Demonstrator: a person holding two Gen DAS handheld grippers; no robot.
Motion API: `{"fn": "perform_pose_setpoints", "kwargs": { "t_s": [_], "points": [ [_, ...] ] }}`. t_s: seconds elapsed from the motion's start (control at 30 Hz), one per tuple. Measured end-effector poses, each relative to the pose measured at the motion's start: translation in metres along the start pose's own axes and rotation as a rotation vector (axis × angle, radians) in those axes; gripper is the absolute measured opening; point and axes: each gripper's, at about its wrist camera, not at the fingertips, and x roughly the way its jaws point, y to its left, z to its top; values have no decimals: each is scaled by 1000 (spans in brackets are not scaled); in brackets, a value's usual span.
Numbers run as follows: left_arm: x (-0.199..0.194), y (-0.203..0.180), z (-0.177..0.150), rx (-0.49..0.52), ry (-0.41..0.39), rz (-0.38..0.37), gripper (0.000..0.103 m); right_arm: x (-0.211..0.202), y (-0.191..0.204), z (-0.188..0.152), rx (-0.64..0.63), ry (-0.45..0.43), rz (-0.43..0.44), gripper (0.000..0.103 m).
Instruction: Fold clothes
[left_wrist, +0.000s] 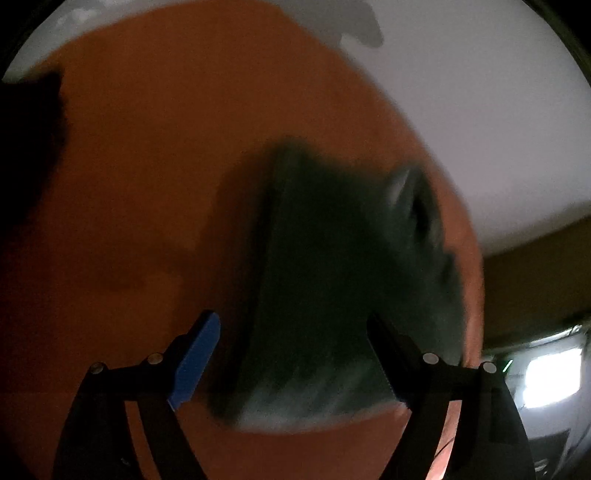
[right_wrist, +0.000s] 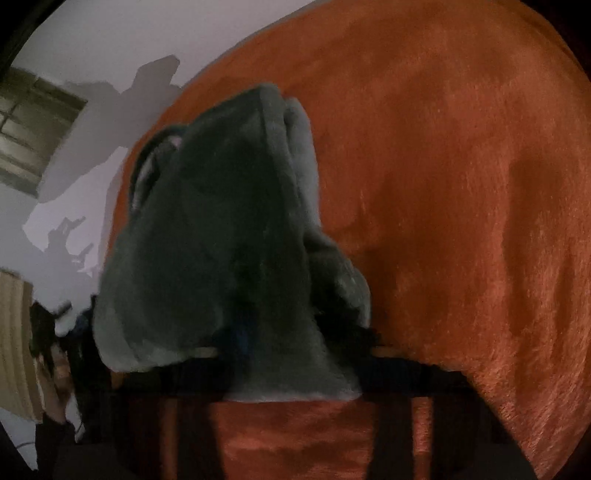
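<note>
A dark grey-green fleecy garment (left_wrist: 332, 258) lies bunched on an orange plush cover (left_wrist: 147, 166). My left gripper (left_wrist: 291, 319) hangs open just above the garment's near end. Its blue pad (left_wrist: 195, 362) and black finger (left_wrist: 391, 362) stand wide apart, touching nothing. In the right wrist view the same garment (right_wrist: 221, 221) rises in a heap from my right gripper (right_wrist: 266, 343). The cloth narrows to a pinched fold there and hides the fingertips. The right gripper looks shut on that fold.
The orange cover (right_wrist: 443, 184) fills most of both views. A white wall (left_wrist: 480, 110) stands behind it, with a window (right_wrist: 33, 129) at the left. A person's striped sleeve (right_wrist: 14, 332) and hand (right_wrist: 55, 369) show at the lower left. A bright light (left_wrist: 550, 376) glows low right.
</note>
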Motion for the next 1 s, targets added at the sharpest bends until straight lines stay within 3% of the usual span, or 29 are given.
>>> {"fn": "perform_pose_setpoints", "kwargs": {
  "t_s": [0.07, 0.2, 0.3, 0.37, 0.43, 0.47, 0.53, 0.57, 0.6, 0.77, 0.9, 1.0],
  "points": [
    [10, 22, -33, -72, 26, -71, 79, -10, 0, -1, -1, -39, -9, 7],
    [17, 43, -47, -145, 21, -92, 79, -61, 1, -14, 56, -158, -9, 6],
    [11, 39, -41, -92, 1, -73, 79, -53, -6, -34, 77, -93, -58, 6],
    [1, 33, -30, -38, -29, -47, 79, -33, -9, -38, 39, -43, -95, 7],
    [-3, 28, -23, -13, -40, -68, 80, -16, -10, -31, 24, 25, -82, 11],
    [-4, 25, -20, -5, -36, -78, 80, -16, -11, -26, 39, 33, -65, 15],
    [6, 20, -5, 9, -12, -87, 80, -25, -15, -14, 74, -9, -38, 34],
    [9, 15, 5, 12, 0, -81, 80, -29, -18, -8, 90, -35, -22, 68],
    [15, 17, 17, 6, 12, -86, 80, -33, -21, -1, 105, -60, -5, 90],
    [42, 27, 32, -27, 110, -237, 81, -12, -35, 29, 150, 26, 141, 91],
    [69, 28, 33, -62, 149, -234, 82, 7, -51, 27, 193, 106, 157, 91],
    [54, 39, 25, -169, 144, -215, 82, 1, -60, 17, 261, 107, 191, 91]
  ]
}}
